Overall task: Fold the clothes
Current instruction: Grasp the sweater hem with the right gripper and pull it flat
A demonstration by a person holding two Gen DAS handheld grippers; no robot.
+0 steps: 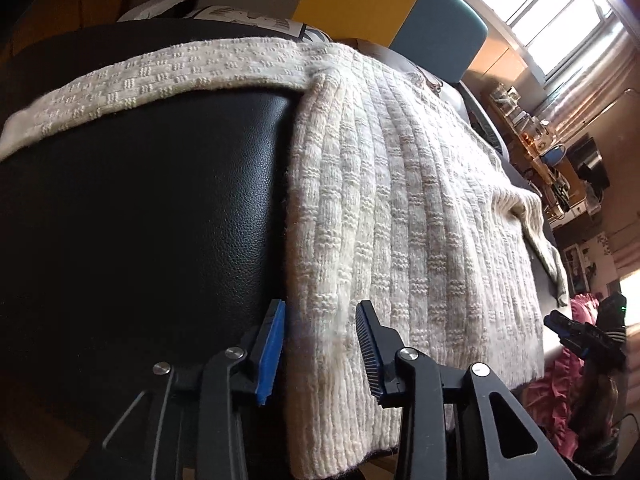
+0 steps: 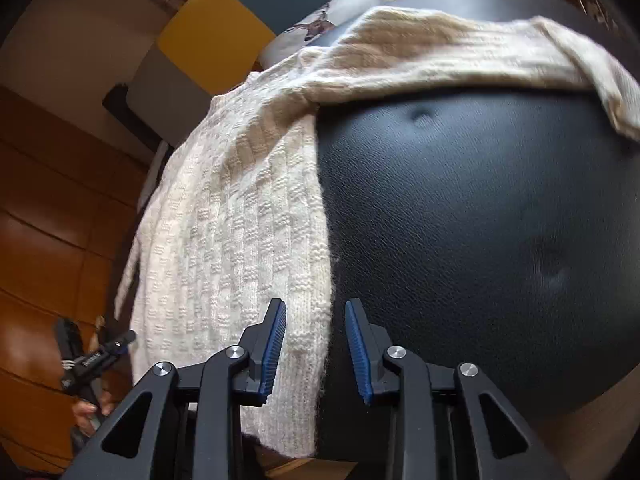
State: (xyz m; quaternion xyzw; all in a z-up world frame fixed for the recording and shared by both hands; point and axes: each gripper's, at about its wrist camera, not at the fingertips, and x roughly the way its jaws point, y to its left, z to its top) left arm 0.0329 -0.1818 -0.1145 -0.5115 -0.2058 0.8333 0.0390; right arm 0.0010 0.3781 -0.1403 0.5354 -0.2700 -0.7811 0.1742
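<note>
A cream knitted sweater (image 1: 400,208) lies spread flat on a black leather-look surface (image 1: 140,220), its hem hanging over the near edge. On the left, one sleeve (image 1: 160,76) stretches straight out across the black padding. The left gripper (image 1: 320,344) sits at the sweater's lower left corner, its blue-padded fingers (image 1: 272,348) spread apart with the side edge of the knit lying between them, not pinched. Past the sweater body, the other sleeve (image 2: 460,56) runs out to the right, its cuff drooping over the rounded padding. The right gripper (image 2: 316,344) is at the lower right corner of the hem, jaws likewise apart, straddling the sweater's edge where the knit meets the bare black surface. Behind the sweater stand yellow and teal cushions (image 1: 400,4), and a bright window (image 1: 540,8) fills the far right of the room. Pink cloth (image 1: 556,384) lies heaped beyond the surface's right side.
</note>
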